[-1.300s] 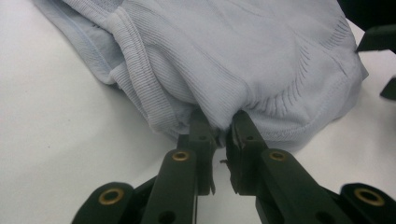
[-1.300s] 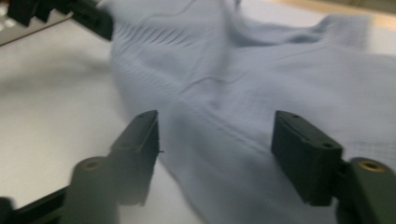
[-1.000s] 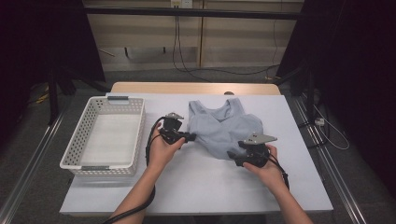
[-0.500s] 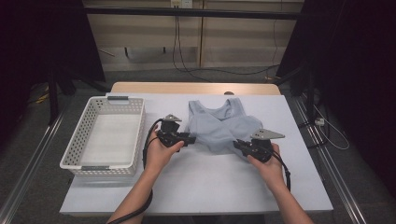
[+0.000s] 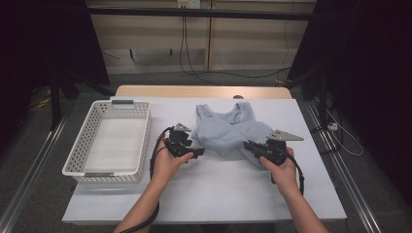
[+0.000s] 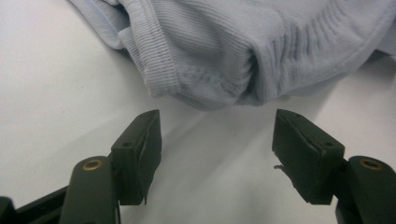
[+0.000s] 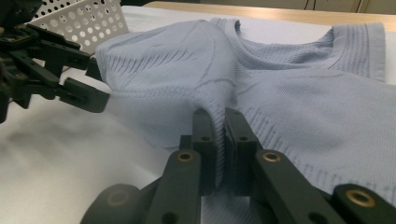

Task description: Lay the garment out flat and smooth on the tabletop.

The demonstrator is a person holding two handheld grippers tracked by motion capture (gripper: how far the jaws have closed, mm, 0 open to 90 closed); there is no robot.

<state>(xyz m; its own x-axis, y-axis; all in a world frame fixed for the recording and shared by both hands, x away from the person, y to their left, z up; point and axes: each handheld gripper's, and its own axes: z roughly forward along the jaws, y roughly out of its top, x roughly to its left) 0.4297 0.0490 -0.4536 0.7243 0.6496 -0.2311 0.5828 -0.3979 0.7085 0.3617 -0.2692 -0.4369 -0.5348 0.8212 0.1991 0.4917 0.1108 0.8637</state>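
A light blue ribbed top (image 5: 228, 127) lies on the white table, its lower part folded inward. My left gripper (image 5: 198, 153) sits at its lower left edge. In the left gripper view the jaws (image 6: 217, 125) stand open. They have just been opening, and the top's folded hem (image 6: 210, 56) lies just beyond them with nothing between the pads. My right gripper (image 5: 248, 145) is at the lower right. Seen in the right gripper view, that gripper (image 7: 218, 116) is shut on a raised pinch of the blue fabric (image 7: 289, 102). The left gripper (image 7: 95, 79) shows farther off there.
A white perforated basket (image 5: 145, 141) stands at the table's left, also visible as a basket corner (image 7: 79, 18). Bare white tabletop (image 5: 218, 194) stretches in front of the top. Cables trail from both grippers along the person's forearms.
The right gripper has closed its jaws on the top's fabric and shifted slightly away from the person. The left gripper's jaws have parted and released the hem.
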